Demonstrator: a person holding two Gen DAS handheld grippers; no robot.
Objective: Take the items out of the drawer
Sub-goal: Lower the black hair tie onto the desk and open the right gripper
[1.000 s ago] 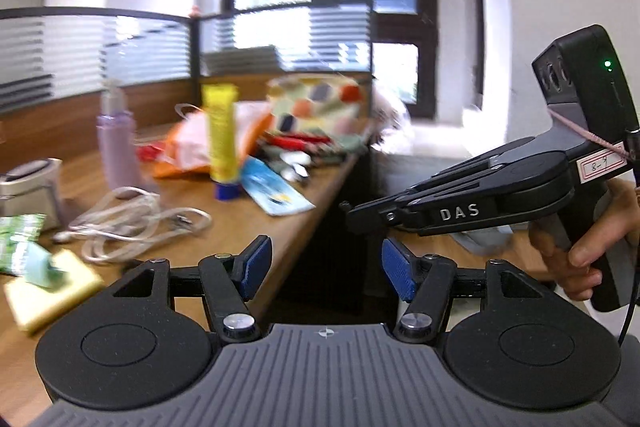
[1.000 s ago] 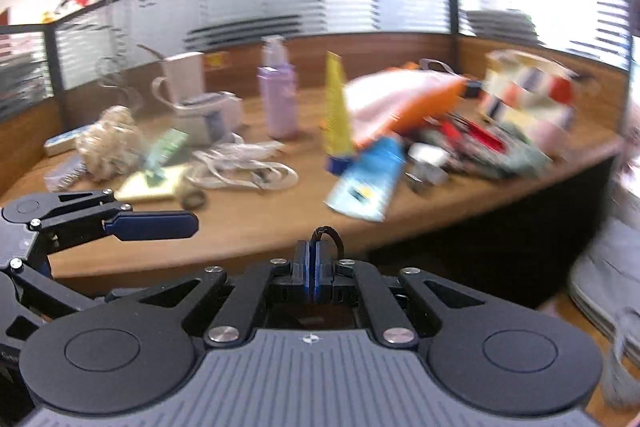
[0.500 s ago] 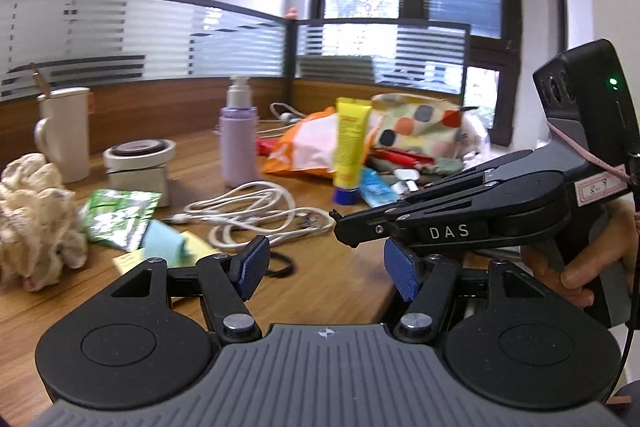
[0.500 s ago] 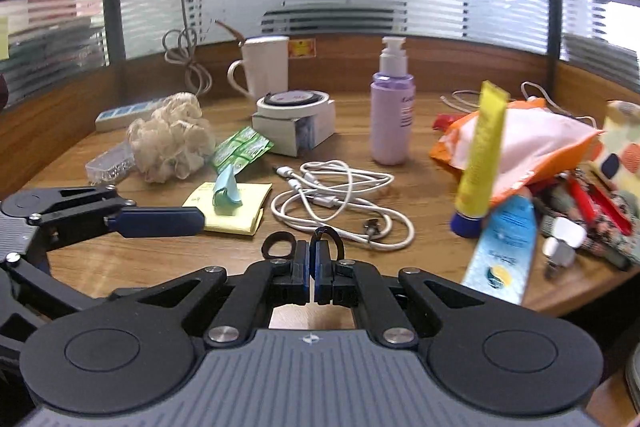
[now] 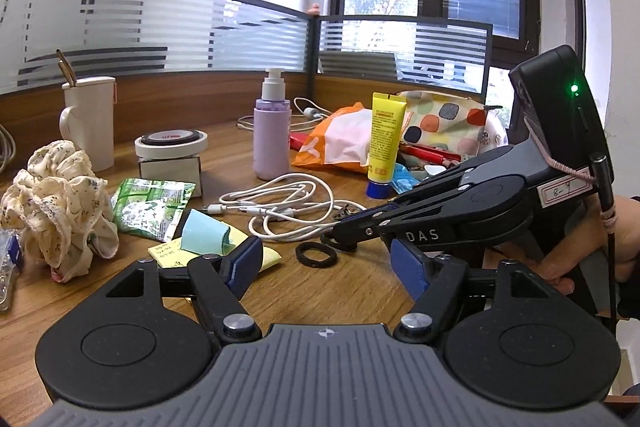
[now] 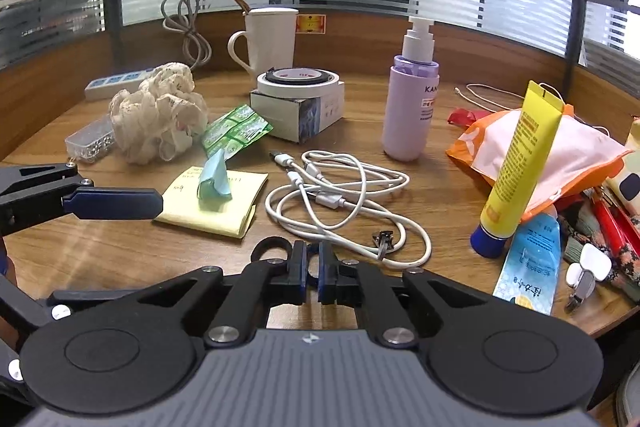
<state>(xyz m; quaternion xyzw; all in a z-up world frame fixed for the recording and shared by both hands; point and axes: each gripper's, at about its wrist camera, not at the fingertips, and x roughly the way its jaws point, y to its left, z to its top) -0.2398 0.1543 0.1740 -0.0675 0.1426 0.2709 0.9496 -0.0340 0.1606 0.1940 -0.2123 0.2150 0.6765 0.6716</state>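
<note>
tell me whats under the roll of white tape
The roll of white tape sits on a small box on the desk. Whatever is inside the box is hidden.

Black hair tie [image 6: 271, 247]: loop partly hidden behind the right gripper [image 6: 313, 277], jaws nearly together with a narrow gap; contact with the tie cannot be told. Plastic box [image 5: 6, 269] left of the left gripper [image 5: 326, 263] jaws is cut off by the frame edge, contents too small to identify; writing on the yellow sticky notes [image 6: 212, 205] just ahead-left of the right jaws is illegible. Spotted pouch [image 6: 628, 171] far right of the right jaws is cut by the frame edge, and the items under the orange bag [image 6: 536, 155] are mostly covered.
</note>
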